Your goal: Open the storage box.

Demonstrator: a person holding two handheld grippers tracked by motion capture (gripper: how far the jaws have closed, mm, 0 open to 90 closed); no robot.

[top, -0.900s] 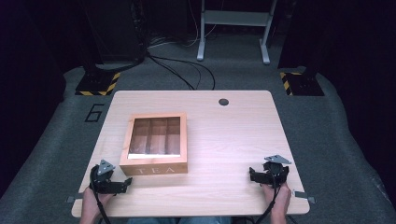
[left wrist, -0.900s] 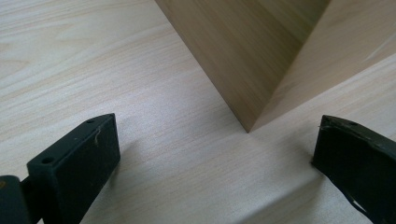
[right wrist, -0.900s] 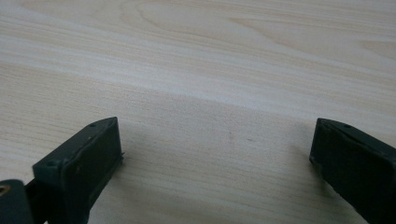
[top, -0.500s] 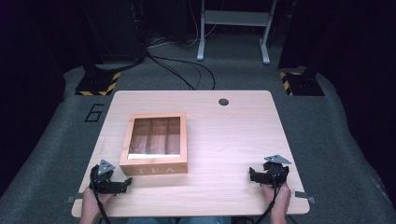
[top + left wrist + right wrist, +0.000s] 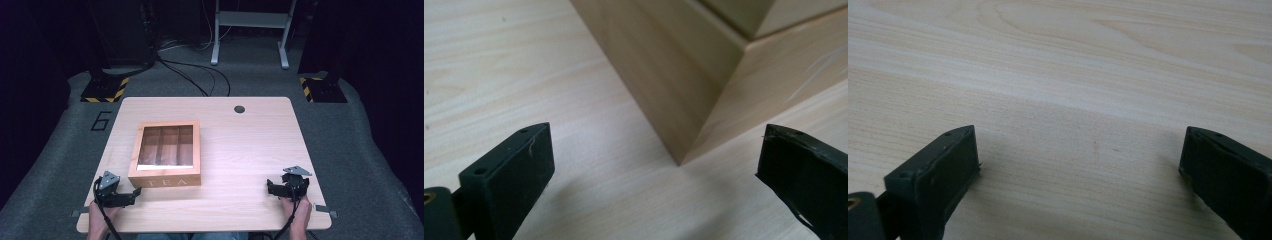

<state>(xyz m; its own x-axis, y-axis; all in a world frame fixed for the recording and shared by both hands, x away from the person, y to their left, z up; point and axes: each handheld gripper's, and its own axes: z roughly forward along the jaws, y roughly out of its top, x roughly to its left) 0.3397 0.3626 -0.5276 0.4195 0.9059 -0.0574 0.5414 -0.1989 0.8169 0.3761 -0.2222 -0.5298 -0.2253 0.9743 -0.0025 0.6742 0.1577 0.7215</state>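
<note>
Risk: left gripper [image 5: 131, 197] sits just beside box [image 5: 167, 152] front-left corner; careless advance would likely nudge box askew, or jaws catch corner instead of lid edge.
Box: table [image 5: 250, 150] left half, lid closed.
Left gripper: low at near edge, jaws spread, empty, corner ahead between them.
Right gripper [image 5: 270, 188]: near edge, well apart from box, jaws spread, empty.

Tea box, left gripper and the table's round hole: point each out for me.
tea box [image 5: 165, 180], high view, on its front wall with the lettering.
left gripper [image 5: 134, 196], high view, midway between its jaw tips, beside the box's near left corner.
round hole [image 5: 239, 108], high view, on the dark opening near the table's far edge.
</note>
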